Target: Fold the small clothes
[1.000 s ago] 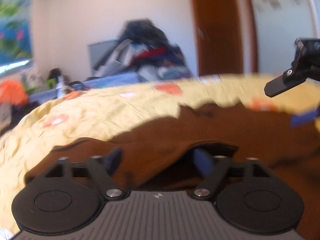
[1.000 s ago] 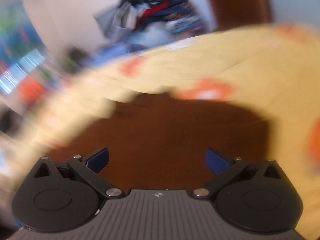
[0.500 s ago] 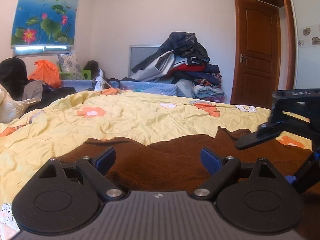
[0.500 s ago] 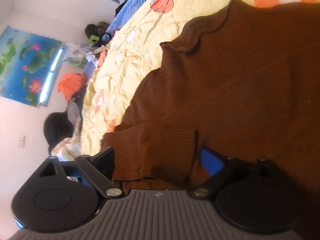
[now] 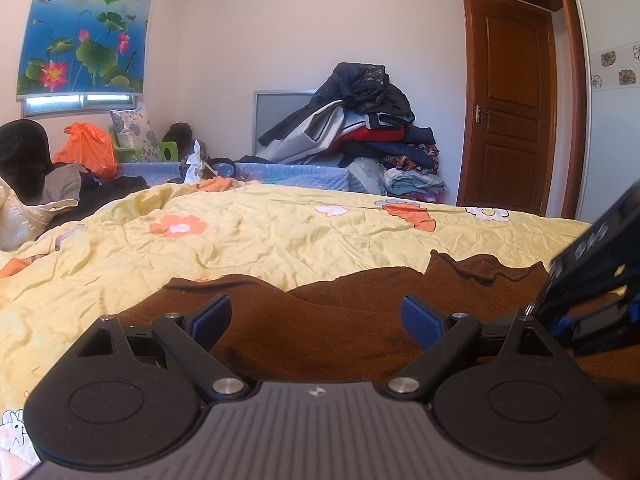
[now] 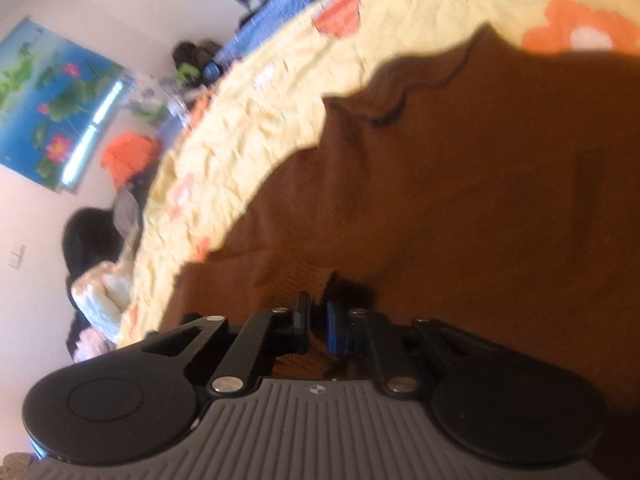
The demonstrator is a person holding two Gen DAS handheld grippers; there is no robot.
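- I see sweater [image 5: 360, 304] flat on bed [image 5: 280, 232], near edge.
- Clothes pile [image 5: 360, 128] behind bed, door [image 5: 508, 112] to its right.
- Poster [image 5: 84, 28] far left on wall.

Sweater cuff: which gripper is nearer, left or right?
Right. The right gripper has just closed on the ribbed cuff of the brown sweater. The left gripper hovers open over the sweater body, off the cuff.
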